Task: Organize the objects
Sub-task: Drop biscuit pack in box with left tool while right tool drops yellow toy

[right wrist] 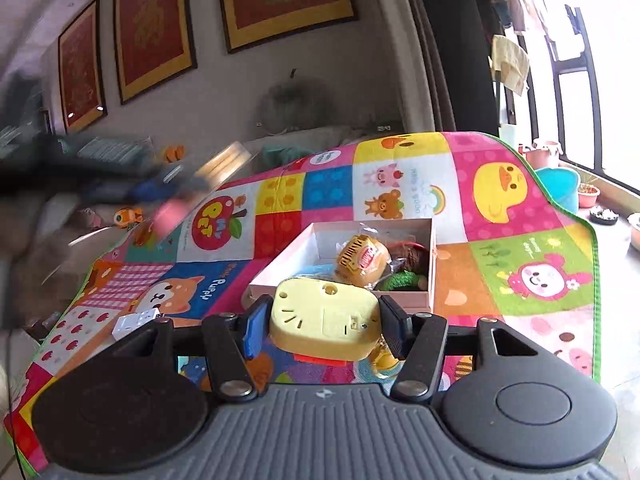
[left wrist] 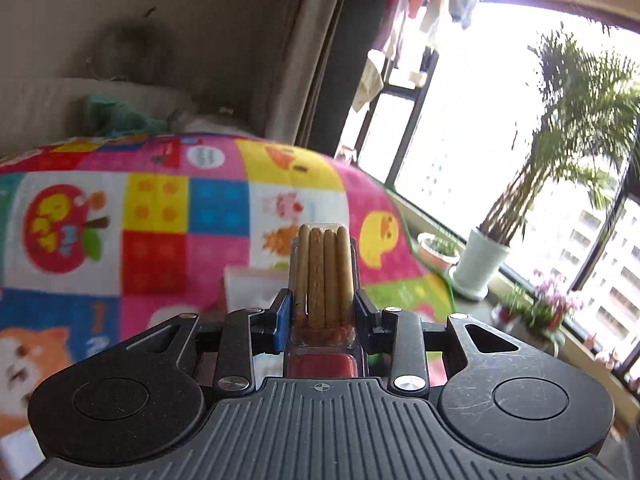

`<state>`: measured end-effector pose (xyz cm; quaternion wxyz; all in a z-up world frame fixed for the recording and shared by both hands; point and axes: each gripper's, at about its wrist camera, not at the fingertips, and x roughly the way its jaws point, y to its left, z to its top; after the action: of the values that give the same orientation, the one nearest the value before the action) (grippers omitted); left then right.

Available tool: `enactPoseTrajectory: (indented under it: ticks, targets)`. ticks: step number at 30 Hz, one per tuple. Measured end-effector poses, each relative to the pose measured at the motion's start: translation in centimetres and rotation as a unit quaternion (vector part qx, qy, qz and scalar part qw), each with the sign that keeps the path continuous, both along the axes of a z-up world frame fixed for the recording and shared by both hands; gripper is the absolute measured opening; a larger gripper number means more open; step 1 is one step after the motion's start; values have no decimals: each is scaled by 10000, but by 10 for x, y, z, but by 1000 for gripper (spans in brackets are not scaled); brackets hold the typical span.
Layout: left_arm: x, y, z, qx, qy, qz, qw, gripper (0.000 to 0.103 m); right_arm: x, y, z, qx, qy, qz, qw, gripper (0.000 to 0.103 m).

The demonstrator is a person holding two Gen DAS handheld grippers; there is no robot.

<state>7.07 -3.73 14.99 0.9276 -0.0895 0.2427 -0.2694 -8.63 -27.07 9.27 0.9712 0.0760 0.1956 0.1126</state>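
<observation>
My left gripper (left wrist: 323, 304) is shut on a clear pack of biscuit sticks (left wrist: 325, 268) with a red end, held up above the colourful play mat (left wrist: 160, 216). In the right wrist view my right gripper (right wrist: 325, 322) is shut on a pale yellow plastic toy (right wrist: 324, 320). Just beyond it an open white box (right wrist: 430, 260) rests on the mat (right wrist: 520, 248), holding a wrapped yellow snack (right wrist: 360, 258) and a brown and green knitted item (right wrist: 408, 268). The left gripper shows as a blur (right wrist: 172, 184) at the left of that view.
A small white block (right wrist: 134, 322) lies on the mat near the left. Potted plants (left wrist: 484, 260) stand along the window sill. Framed pictures (right wrist: 152, 28) hang on the wall behind a sofa with cushions. A blue tub (right wrist: 560, 184) sits by the window.
</observation>
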Motion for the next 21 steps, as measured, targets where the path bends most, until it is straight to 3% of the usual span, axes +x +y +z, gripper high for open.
enactPoseTrajectory:
  ticks: [5,8,10,13,18,21]
  targets:
    - [61,-45,-45,-79,86,219,9997,37,1,-9,-6,-32,36,-122,9999,57]
    - [81,-58,-76,331,595,369,9970,36,2,-13,-11,-192,24,-172,9997,57]
    - [84,-60,-86,539,673,360,9956,36,6,-16,-17,-212,89,-197,9995,57]
    - [80,-47,-81,535,379,422,9970,36,16,-18,-25,-185,276,-264,9991,57]
    - [55,0,-52,-268,265,646,9972,35,27,-15,-24,-192,352,-244,9989,57]
    - [21,28,-46,-334,252,510,9978,35,31,-13,-7,-297,164,-186,9993,57]
